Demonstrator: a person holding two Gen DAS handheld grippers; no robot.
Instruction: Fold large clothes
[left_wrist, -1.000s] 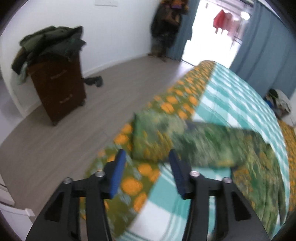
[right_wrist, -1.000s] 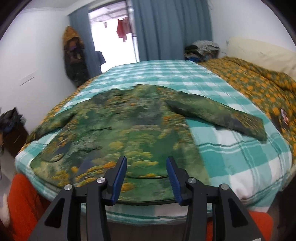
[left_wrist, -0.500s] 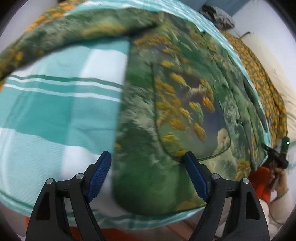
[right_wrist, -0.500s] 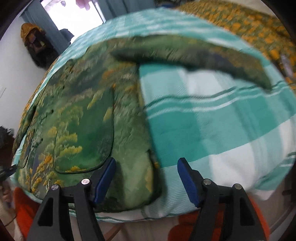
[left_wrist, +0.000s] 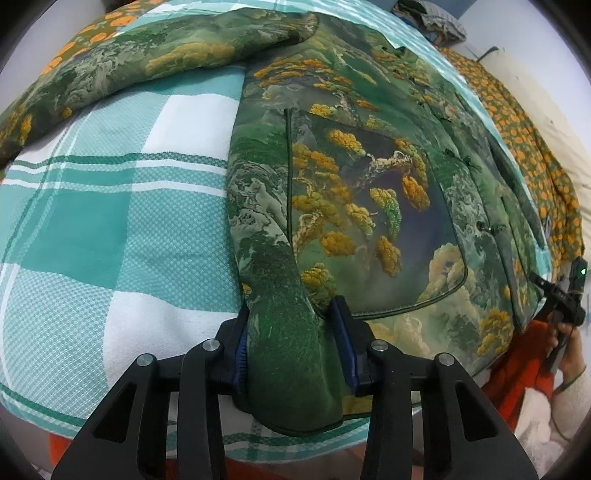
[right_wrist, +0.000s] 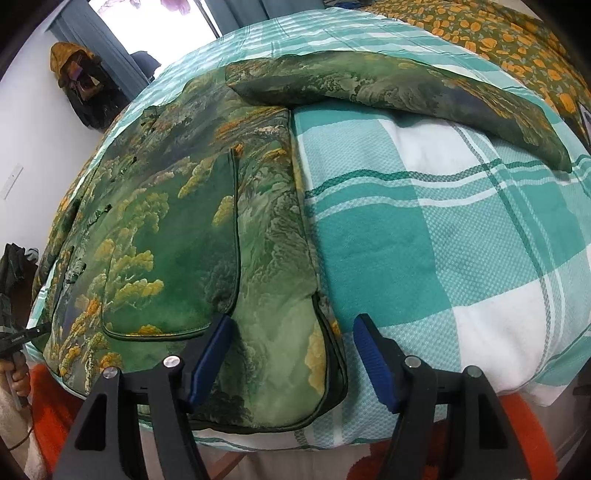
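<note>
A large green jacket with an orange and yellow tree print lies flat on the bed, sleeves spread out. My left gripper is shut on the jacket's bottom left corner at the bed's near edge. In the right wrist view the same jacket shows with its right sleeve stretched across the bed. My right gripper is open, its blue pads on either side of the jacket's bottom right corner, one pad over the checked cover.
The bed has a teal and white checked cover and an orange-flowered quilt along one side. The other gripper and the hand holding it show at the far edge. A doorway and curtains lie beyond the bed.
Both grippers have moved down to the jacket's bottom corners. The left one closed on its corner. The right one narrowed a little but stays open.
</note>
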